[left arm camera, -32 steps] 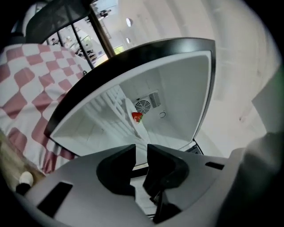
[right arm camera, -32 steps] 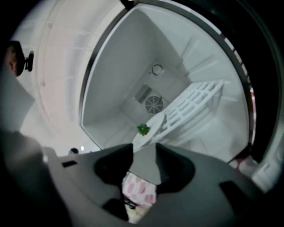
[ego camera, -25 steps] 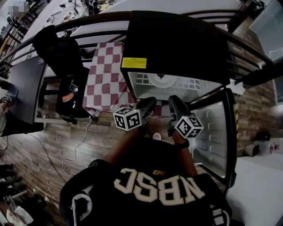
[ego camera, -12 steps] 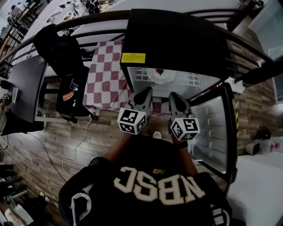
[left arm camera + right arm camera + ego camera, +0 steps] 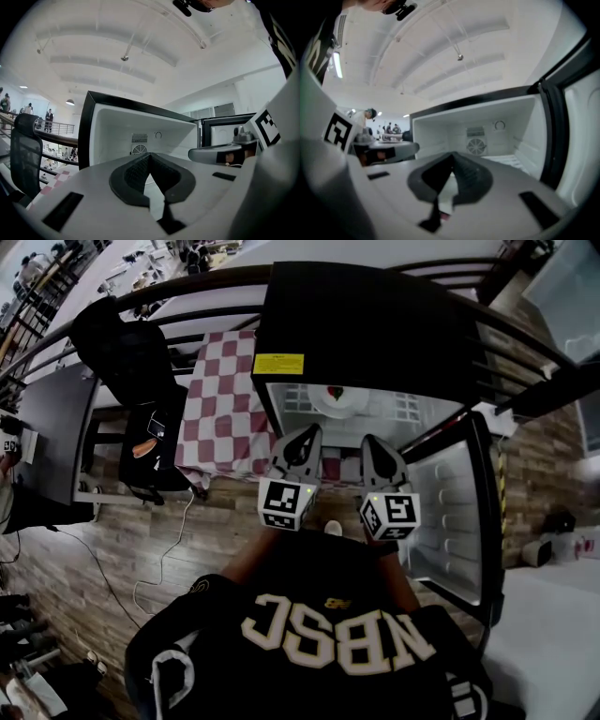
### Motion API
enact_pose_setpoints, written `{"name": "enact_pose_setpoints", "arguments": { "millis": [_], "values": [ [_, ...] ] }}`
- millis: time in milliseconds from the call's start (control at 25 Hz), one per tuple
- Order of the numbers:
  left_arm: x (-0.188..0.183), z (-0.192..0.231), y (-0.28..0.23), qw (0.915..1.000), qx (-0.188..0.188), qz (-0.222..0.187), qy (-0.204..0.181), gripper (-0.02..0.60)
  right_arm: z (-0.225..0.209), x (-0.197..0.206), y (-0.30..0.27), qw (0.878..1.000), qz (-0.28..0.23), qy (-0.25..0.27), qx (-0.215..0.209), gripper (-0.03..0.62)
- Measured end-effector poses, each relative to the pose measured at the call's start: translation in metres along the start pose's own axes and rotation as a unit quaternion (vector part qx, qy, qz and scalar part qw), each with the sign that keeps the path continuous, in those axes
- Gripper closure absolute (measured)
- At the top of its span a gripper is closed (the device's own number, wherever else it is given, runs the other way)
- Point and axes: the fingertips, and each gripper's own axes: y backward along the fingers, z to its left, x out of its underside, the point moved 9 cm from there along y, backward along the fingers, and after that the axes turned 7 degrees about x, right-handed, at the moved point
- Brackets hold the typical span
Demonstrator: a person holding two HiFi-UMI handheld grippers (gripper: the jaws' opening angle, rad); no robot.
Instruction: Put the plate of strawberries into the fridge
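White plate of strawberries (image 5: 336,401) located on wire shelf (image 5: 405,409) inside open fridge (image 5: 375,324); left gripper (image 5: 305,435) and right gripper (image 5: 375,444) recorded fully closed, empty, side by side before compartment.

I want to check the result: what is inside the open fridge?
A white plate of strawberries sits on the wire shelf. The left tongs and right tongs cover its front.

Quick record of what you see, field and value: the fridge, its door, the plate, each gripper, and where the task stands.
fridge: black outside, white inside
door: swung open on the right
plate of strawberries: on the shelf inside the fridge
left gripper: shut, empty, in front of the opening
right gripper: shut, empty, beside the left one
task: plate in, door not yet closed
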Motion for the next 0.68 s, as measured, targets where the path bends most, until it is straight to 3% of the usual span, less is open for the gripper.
{"name": "enact_pose_setpoints", "arguments": {
  "millis": [680],
  "values": [
    [0.013,-0.001,-0.005,0.9996,0.013,0.011,0.024,0.566,0.001,0.009,-0.007,1.000,0.006,-0.009,-0.018,0.574]
  ]
}}
